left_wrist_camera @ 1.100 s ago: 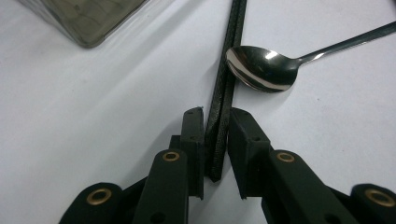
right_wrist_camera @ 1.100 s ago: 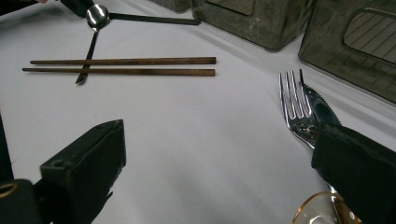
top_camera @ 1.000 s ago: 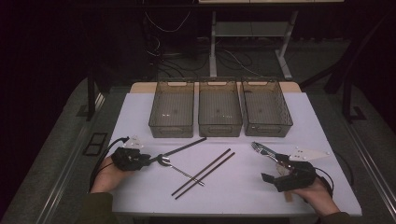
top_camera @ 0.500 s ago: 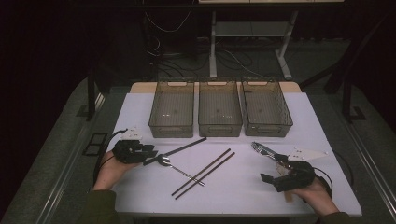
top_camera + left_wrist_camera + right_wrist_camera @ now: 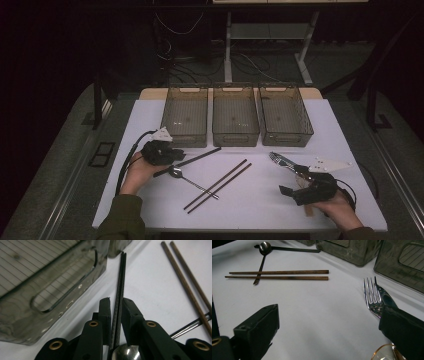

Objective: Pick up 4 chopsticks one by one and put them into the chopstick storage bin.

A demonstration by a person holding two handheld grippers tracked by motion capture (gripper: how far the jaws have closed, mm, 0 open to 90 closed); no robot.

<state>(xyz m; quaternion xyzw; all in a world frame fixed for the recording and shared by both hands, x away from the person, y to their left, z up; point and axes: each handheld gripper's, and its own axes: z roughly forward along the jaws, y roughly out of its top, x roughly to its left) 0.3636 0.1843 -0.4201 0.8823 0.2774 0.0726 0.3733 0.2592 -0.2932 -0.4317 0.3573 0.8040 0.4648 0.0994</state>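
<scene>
Beside the left bin (image 5: 184, 117), your left tool (image 5: 116, 312) has just been closing on the black chopsticks (image 5: 120, 282); your right tool (image 5: 327, 327) gapes wide near the fork (image 5: 371, 296).

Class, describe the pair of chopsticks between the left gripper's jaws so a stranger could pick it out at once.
Start at the leftmost bin. Just in front of it lie the black chopsticks, between the left gripper jaws. Unlike the brown chopsticks lying mid-table, they are black.
</scene>
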